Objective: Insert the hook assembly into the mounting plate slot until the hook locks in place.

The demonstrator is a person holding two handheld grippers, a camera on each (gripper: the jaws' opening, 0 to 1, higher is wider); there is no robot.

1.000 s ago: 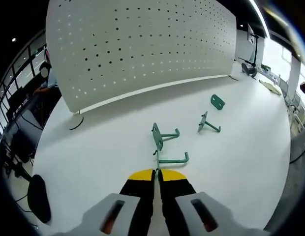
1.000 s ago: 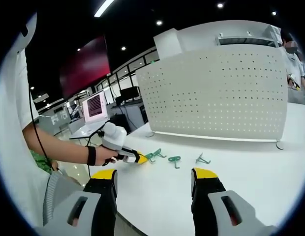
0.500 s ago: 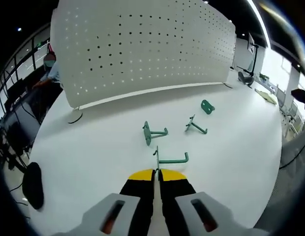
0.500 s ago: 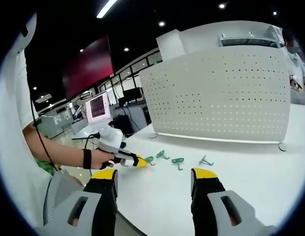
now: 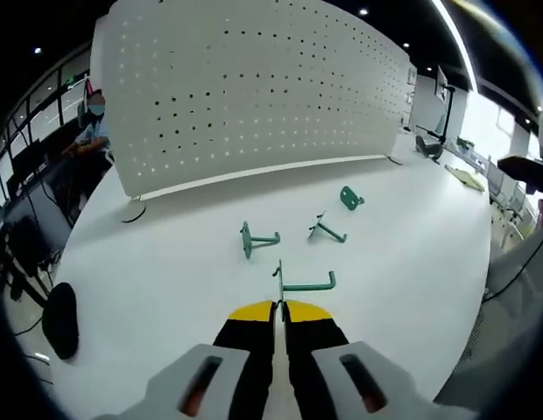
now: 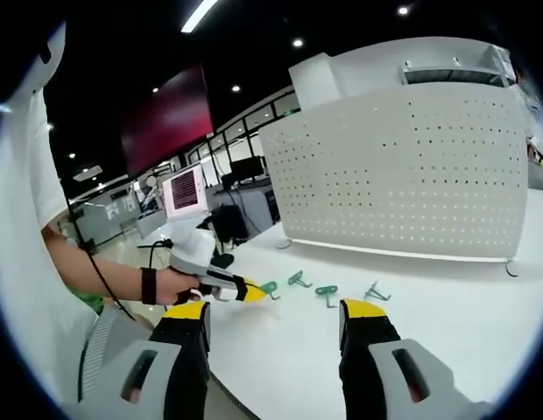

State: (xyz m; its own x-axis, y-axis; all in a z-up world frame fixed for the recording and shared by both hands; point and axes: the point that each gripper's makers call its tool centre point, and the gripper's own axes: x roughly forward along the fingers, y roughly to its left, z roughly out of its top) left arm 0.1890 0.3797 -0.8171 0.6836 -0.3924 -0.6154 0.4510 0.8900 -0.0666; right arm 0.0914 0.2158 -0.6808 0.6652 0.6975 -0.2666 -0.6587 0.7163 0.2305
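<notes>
Broadly, we see a white tabotop-wide stretch of bare tabletop point(image 5: 166, 262) with open room on every side of the green parts; its curved edge falls away at the left and right of the left gripper view. A white perforated panel point(image 5: 254, 87) stands upright along the far side.

Our left gripper point(image 5: 278, 308) has its yellow-tipped fingers pressed together, pinching the green hook assembly point(image 5: 302, 283), whose rod runs sideways just ahead of the tips. Beyond it lie a hook on a plate point(image 5: 254, 239), another hook point(image 5: 324, 230) and a small mounting plate point(image 5: 350, 198), each apart from the others.

Our right gripper point(image 6: 276, 319) hangs above the tabletop with fingers spread wide, holding nothing. In the right gripper view a hand point(image 6: 171, 284) grips the left gripper low near the tabletop's near edge. We can read no writing.
</notes>
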